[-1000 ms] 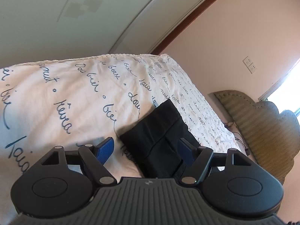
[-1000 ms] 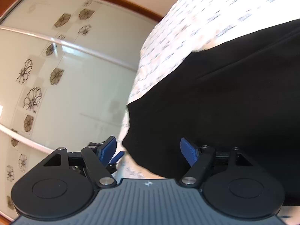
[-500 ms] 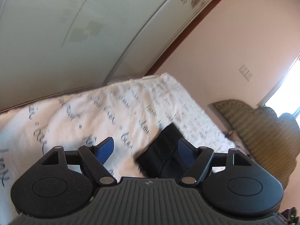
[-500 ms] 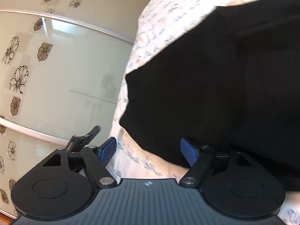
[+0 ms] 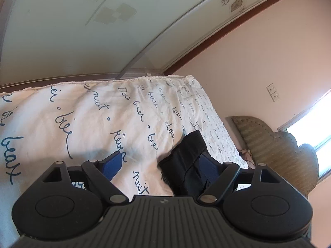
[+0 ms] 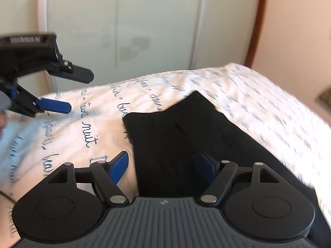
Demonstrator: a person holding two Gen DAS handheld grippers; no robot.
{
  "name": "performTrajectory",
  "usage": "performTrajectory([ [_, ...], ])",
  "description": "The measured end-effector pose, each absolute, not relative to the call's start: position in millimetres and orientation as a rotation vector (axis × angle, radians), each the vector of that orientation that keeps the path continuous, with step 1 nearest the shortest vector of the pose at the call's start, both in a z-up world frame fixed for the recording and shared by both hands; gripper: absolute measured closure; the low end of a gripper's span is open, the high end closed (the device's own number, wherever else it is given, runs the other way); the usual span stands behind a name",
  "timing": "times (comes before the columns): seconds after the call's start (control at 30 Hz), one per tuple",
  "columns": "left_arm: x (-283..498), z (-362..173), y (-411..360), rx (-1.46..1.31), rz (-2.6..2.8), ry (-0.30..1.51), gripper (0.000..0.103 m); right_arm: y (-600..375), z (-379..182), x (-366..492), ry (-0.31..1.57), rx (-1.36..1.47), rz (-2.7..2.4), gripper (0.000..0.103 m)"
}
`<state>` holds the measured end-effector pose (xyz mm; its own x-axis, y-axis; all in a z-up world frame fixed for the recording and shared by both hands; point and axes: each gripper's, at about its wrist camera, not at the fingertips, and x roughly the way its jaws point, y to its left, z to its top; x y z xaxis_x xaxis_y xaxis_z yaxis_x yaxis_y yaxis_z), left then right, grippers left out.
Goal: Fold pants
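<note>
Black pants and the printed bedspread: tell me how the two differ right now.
The black pants are plain and dark; the bedspread is white with dark blue handwriting.
The pants lie as a compact folded bundle; the bedspread is spread out beneath them and reaches far past them.
The pants show layered fold edges; the bedspread shows only light wrinkles.
Both are cloth, and neither the left gripper nor the right gripper holds either.

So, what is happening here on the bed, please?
A person is folding black pants with two handheld grippers. The pants lie in a compact folded bundle on the script-printed bedspread. Both the left gripper and the right gripper are open, holding nothing, above the bed. The fold looks finished or nearly so.
</note>
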<state>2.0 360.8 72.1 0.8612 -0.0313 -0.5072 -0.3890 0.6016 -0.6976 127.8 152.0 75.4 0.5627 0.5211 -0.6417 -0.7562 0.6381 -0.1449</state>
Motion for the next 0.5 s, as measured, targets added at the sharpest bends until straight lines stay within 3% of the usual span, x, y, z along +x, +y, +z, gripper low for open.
performTrajectory([
  [0.13,-0.1,73.6,361.8,-0.881,0.216,0.508,0.02,185.6,55.5,124.7,0.537,-0.67,0.754,0.029],
  [0.27,-0.6,67.8,367.0,-0.897,0.229,0.526,0.02,197.8,45.9,125.6,0.423,-0.794,0.681,0.017],
  [0.4,0.5,60.8,368.5,-0.902,0.239,0.556,0.02,206.2,41.4,127.6,0.389,-0.836,0.646,0.017],
  [0.43,2.3,59.9,368.6,-0.899,0.237,0.567,0.02,205.2,40.3,124.8,0.376,-0.836,0.648,0.019],
  [0.5,6.7,61.7,369.3,-0.885,0.233,0.574,0.02,201.3,39.2,119.6,0.394,-0.827,0.716,0.06],
])
